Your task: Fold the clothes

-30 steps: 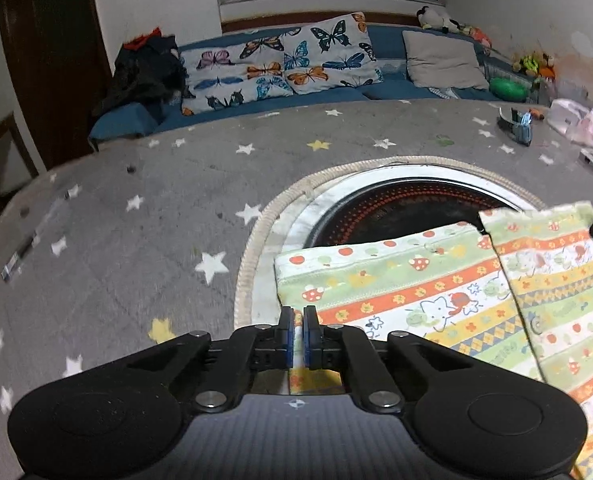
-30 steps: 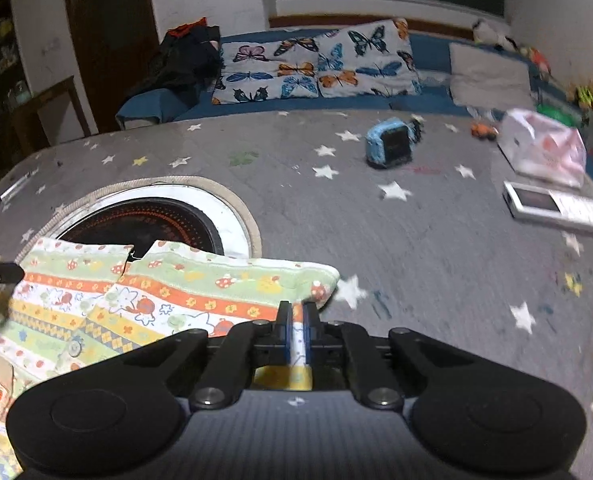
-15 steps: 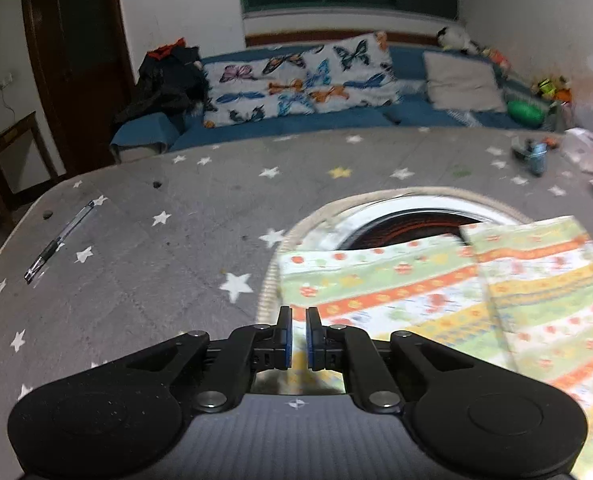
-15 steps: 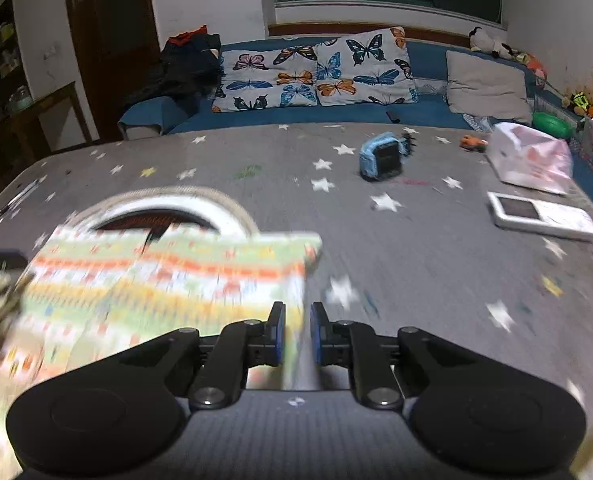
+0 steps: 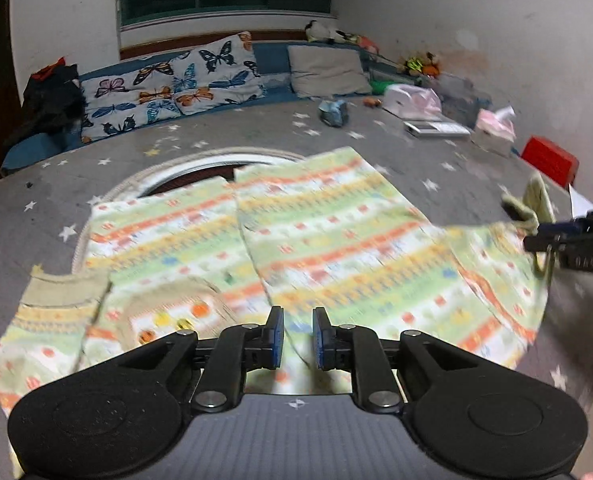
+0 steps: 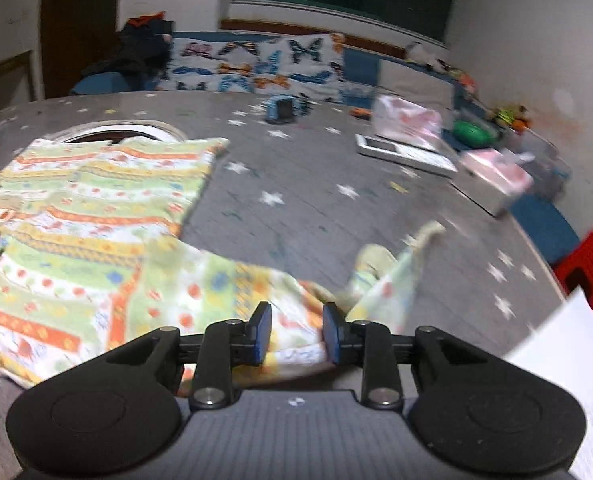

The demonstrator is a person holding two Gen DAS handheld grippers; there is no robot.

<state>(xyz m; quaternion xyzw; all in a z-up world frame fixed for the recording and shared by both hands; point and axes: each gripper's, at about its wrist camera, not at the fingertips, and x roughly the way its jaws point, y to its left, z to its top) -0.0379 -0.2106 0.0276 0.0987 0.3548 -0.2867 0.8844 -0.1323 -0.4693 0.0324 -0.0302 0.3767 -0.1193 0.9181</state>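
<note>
A striped green, orange and yellow child's garment (image 5: 316, 248) lies spread on the grey star-print table, its folded-over halves flat and a sleeve with a beige cuff (image 5: 56, 296) at the left. My left gripper (image 5: 295, 338) is open just above its near edge. My right gripper (image 6: 295, 334) is open over the garment's (image 6: 96, 240) right side, beside a raised beige cuff (image 6: 392, 256). The right gripper also shows at the right edge of the left wrist view (image 5: 572, 236).
A round inset hotplate with a white rim (image 5: 200, 164) lies partly under the garment. On the far right of the table are a blue toy (image 6: 282, 109), a white device (image 6: 404, 152), a pink bag (image 6: 406, 120) and a tissue box (image 6: 496, 176). A red stool (image 6: 588, 268) and white paper (image 6: 576, 360) sit right.
Both grippers have opened and let go of the garment's edge. They have pulled back toward me and higher, so more of the spread garment shows. The right one opened wider.
</note>
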